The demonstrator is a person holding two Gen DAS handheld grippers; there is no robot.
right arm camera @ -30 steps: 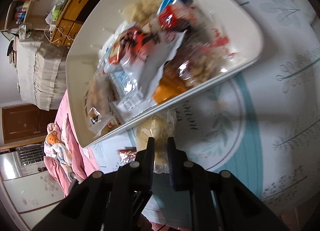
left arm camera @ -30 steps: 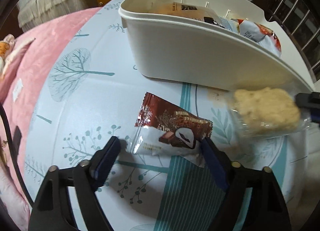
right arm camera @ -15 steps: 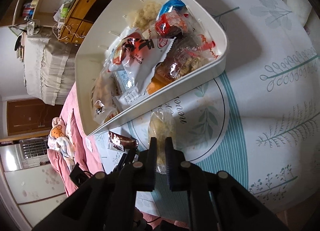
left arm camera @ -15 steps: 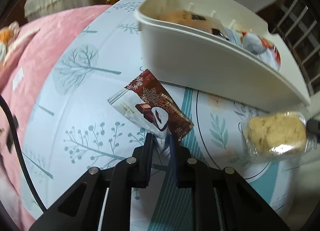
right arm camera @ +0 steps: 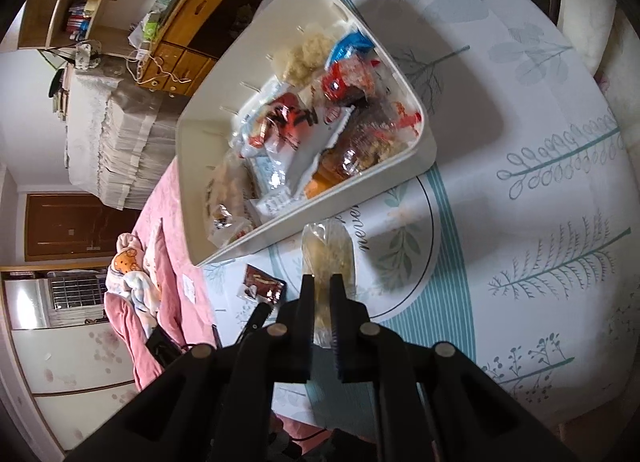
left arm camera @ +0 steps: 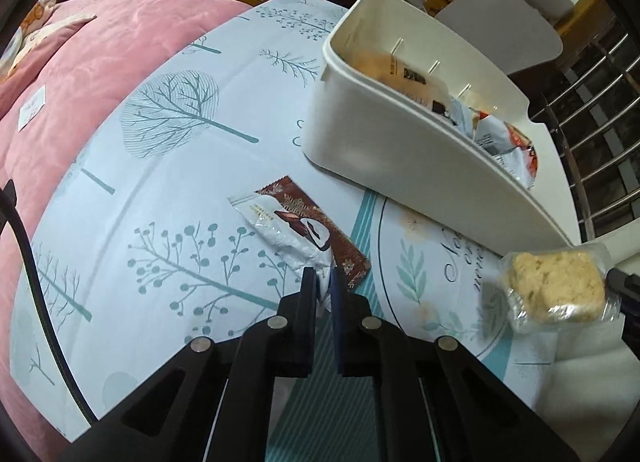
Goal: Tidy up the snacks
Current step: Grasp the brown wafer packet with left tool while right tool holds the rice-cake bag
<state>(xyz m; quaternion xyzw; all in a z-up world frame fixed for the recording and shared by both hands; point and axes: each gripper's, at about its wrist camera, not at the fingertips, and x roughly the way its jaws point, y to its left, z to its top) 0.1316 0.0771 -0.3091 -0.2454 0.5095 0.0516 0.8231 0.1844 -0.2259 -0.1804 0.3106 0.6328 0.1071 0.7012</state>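
Brown-and-white chocolate snack packet [left arm camera: 298, 234] pinched at its near end by left hand-held gripper [left arm camera: 324, 286], above bench [left arm camera: 160, 198]. Right hand-held gripper [right arm camera: 323, 294] clamps clear-wrapped rice cake [right arm camera: 328, 250]. Beyond, white bin [left arm camera: 384, 150] holds assorted snacks.

The tablecloth [right arm camera: 520, 182] reads "never" in cursive; wrapper print on the snacks [right arm camera: 304, 130] is illegible

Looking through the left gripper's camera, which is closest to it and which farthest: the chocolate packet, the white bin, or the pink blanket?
1. Chocolate packet: pinched in the left gripper, just ahead.
2. White bin: beyond the packet, ahead and to the right.
3. Pink blanket: farthest, off to the left past the table edge.
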